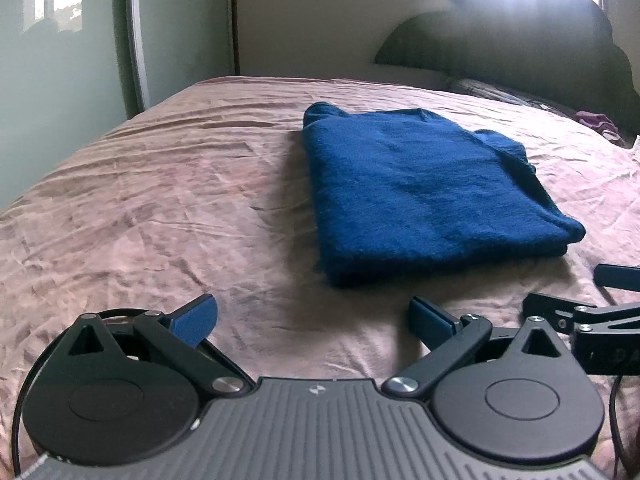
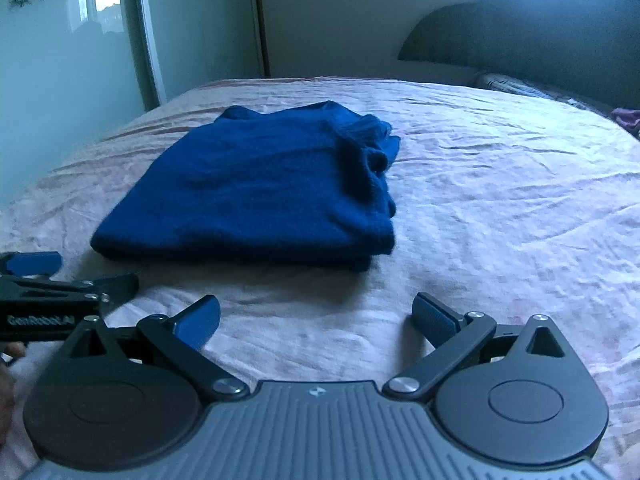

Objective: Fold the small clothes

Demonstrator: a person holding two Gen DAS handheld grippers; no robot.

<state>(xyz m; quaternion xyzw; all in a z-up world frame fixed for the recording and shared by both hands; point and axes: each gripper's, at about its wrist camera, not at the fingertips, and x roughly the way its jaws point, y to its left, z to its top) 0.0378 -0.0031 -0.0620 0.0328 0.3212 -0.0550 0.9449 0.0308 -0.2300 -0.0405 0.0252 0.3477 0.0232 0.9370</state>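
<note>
A dark blue knitted garment lies folded into a flat rectangle on the pink bedsheet. It also shows in the right wrist view, with bunched cloth at its far right corner. My left gripper is open and empty, just short of the garment's near edge. My right gripper is open and empty, near the garment's near right corner. Each gripper shows at the edge of the other's view: the right one, the left one.
A dark scalloped headboard stands at the far right with a striped pillow and a purple cloth below it. A mirrored wardrobe door and a wall lie beyond the bed's far left edge.
</note>
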